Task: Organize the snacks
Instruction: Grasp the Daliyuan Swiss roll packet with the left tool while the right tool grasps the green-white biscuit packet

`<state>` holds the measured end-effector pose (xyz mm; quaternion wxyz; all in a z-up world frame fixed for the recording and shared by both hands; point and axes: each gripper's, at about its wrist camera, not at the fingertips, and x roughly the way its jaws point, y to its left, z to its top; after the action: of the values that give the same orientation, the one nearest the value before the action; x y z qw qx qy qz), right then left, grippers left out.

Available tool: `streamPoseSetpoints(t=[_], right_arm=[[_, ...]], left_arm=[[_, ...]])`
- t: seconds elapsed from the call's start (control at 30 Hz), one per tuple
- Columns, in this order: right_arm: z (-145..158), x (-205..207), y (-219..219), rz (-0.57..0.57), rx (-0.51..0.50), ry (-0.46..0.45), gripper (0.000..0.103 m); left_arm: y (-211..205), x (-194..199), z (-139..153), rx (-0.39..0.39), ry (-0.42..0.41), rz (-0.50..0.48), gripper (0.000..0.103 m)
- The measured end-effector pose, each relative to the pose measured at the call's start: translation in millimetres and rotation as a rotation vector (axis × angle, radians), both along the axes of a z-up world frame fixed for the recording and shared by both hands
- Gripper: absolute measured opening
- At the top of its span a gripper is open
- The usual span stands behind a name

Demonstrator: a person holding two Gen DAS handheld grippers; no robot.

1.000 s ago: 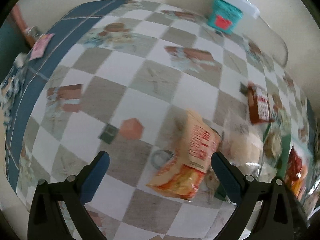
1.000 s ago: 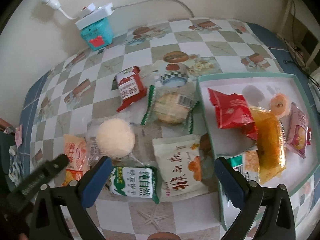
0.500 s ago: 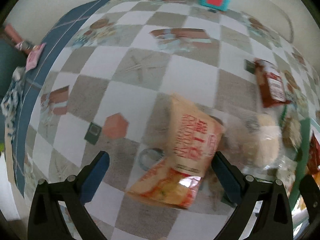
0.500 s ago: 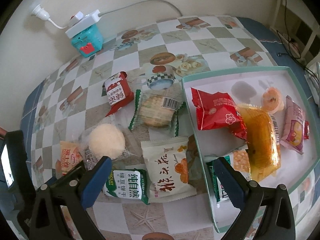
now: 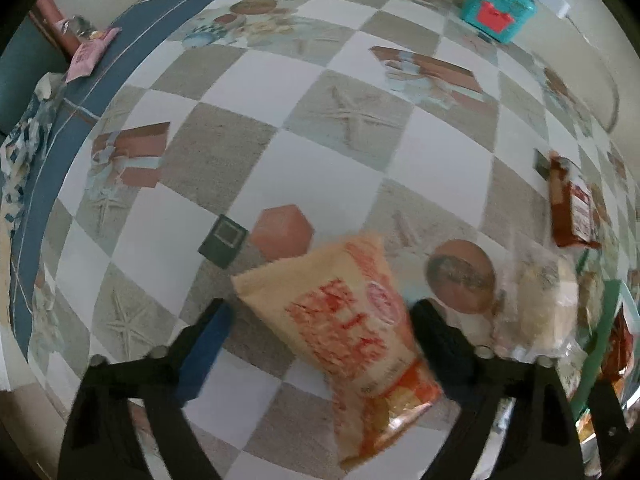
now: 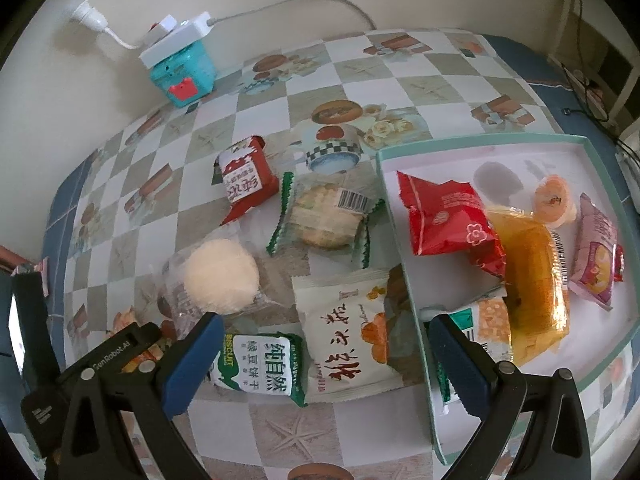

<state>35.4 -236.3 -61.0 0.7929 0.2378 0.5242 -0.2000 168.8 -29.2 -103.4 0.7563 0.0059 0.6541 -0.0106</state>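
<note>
An orange-and-cream snack packet [image 5: 352,332] lies on the checkered tablecloth between the fingers of my open left gripper [image 5: 316,320], nearer the right finger. My right gripper [image 6: 320,344] is open and empty above a white packet with orange print [image 6: 348,332] and a green-and-white biscuit packet [image 6: 260,364]. A round pale bun in clear wrap [image 6: 220,276], a green-edged cookie packet [image 6: 324,220] and a red-and-white packet [image 6: 244,180] lie loose on the table. A green-rimmed white tray [image 6: 390,216] on the right holds several snacks, among them a red packet [image 6: 444,216] and a yellow cake [image 6: 528,268].
A teal box [image 6: 182,76] with a white power strip [image 6: 176,38] on it stands by the wall at the back. The table's blue border [image 5: 44,156] runs along the left edge. The left gripper's body [image 6: 108,360] shows at the lower left of the right wrist view.
My left gripper has moved forward and down around the orange packet, which now sits deeper between the fingers. The right gripper has drifted slightly; its view shifted a little.
</note>
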Motion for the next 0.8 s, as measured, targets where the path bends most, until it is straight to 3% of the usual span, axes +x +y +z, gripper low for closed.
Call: streamPoseSetpoints(t=[0.1,0.17,0.23,0.47,0.8], right_arm=[[-0.2,1.2,3.4,0.015,0.022,-0.015,0.103],[1.5,0.6,4.1,0.018,0.023,-0.027,0.103],[2.2,0.3,4.1,0.019,0.023,-0.032,0.103],[-5.0,3.6,9.2,0.052,0.075,-0.025,0.103],[-17.0,15.6,43.8,0.160,0.040,0.017,0.103]], left_arm=[[-7.3,-4.4,4.5,-0.009,-0.003,-0.025,0.073],[-8.7,-4.6,7.8,-0.013,-0.010,-0.035,0.054],[-7.7,-5.2,11.1,-0.017,-0.014,-0.038,0.049],[6.8,-8.4,17.3,-0.024,-0.030,-0.004,0.045],[40.1,-11.5,21.0,-0.030,-0.035,0.050,0.044]])
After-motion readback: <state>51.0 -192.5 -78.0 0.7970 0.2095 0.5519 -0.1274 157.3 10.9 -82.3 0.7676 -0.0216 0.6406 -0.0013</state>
